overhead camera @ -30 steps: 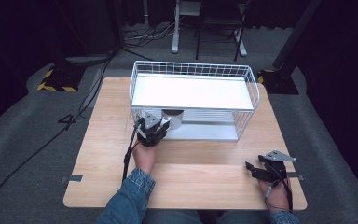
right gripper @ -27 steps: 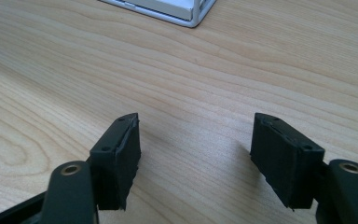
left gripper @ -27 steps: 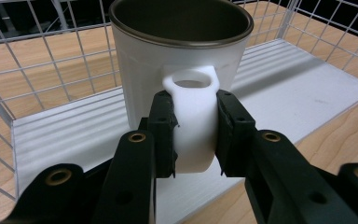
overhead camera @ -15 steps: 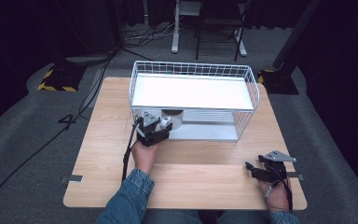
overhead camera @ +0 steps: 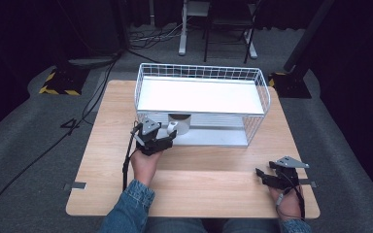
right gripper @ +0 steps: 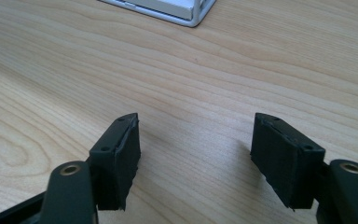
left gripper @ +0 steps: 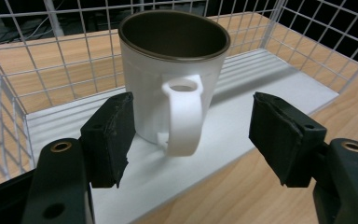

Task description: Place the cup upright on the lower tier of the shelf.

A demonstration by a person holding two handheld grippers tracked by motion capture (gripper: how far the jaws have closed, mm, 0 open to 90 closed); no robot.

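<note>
A white mug (overhead camera: 180, 124) with a dark inside stands upright on the lower shelf of a white wire rack (overhead camera: 201, 68), its handle toward me. My left gripper (overhead camera: 168, 140) is just in front of it. Its jaws have just been opening. In the left gripper view the mug (left gripper: 168, 70) has its handle between the pads of my left gripper (left gripper: 193, 109), and neither pad touches it. My right gripper (overhead camera: 261, 174) rests open on the wooden table (overhead camera: 213, 189) at the front right. In the right gripper view my right gripper (right gripper: 196, 126) has only bare wood between its pads.
The rack has a white upper shelf (overhead camera: 199, 95) above the mug, with wire walls around it. A corner of the rack's base (right gripper: 186, 11) lies ahead of my right gripper. Cables, chair legs and dark grey floor (overhead camera: 29, 126) surround the table.
My left gripper's jaws have come apart off the mug's handle, and the hand has drawn back a little toward me. The mug stays on the shelf. My right gripper has not moved.
</note>
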